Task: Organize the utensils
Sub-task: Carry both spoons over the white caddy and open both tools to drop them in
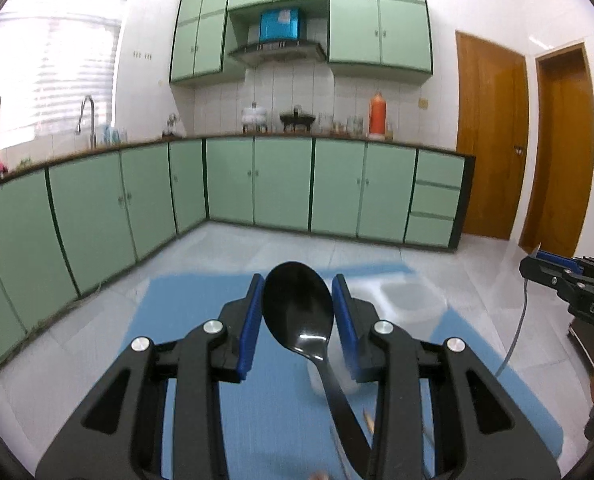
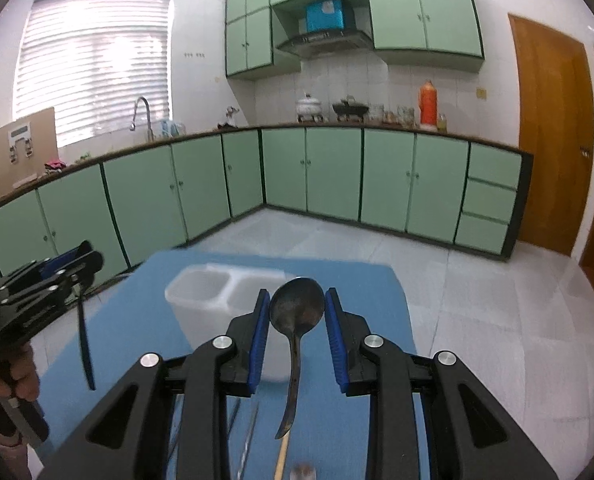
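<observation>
Left hand-held gripper (image 1: 298, 312) clamps black plastic spoon (image 1: 298, 312) by bowl, above blue desk (image 1: 201, 312) — light, stiff, glossy, likely slippery; neck offers surer hold. Right hand-held gripper (image 2: 296, 322) pinches metal spoon (image 2: 296, 308) by bowl — heavier, rigid. Beyond, translucent two-compartment holder (image 2: 201, 296) on desk, likely destination.

Both wrist views close above the blue mat (image 1: 201, 320), facing the green cabinets (image 2: 337, 172), sharing the white container (image 2: 209, 300).
</observation>
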`<action>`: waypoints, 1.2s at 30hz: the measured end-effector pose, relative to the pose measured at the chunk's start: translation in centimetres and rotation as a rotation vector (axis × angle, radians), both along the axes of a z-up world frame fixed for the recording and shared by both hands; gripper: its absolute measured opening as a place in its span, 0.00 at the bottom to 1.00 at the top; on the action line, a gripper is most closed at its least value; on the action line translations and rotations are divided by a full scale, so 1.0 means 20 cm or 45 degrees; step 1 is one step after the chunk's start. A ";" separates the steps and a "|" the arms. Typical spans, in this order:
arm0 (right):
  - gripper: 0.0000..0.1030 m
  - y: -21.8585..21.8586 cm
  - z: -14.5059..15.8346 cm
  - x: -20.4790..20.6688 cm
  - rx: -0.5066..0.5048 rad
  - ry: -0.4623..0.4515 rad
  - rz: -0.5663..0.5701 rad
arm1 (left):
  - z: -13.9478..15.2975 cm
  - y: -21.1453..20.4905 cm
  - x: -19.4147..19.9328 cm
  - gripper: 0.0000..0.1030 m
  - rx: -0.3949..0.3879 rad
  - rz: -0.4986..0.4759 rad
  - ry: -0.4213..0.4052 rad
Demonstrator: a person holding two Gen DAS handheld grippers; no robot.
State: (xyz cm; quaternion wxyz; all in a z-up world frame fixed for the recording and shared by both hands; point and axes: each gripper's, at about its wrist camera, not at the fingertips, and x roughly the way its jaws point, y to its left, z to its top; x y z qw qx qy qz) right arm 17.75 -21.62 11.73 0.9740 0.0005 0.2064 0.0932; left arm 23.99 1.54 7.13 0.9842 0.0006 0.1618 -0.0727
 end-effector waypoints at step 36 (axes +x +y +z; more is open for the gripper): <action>0.45 0.14 -0.26 0.51 0.020 0.082 0.002 | -0.23 -0.15 0.46 0.62 0.096 -0.015 0.048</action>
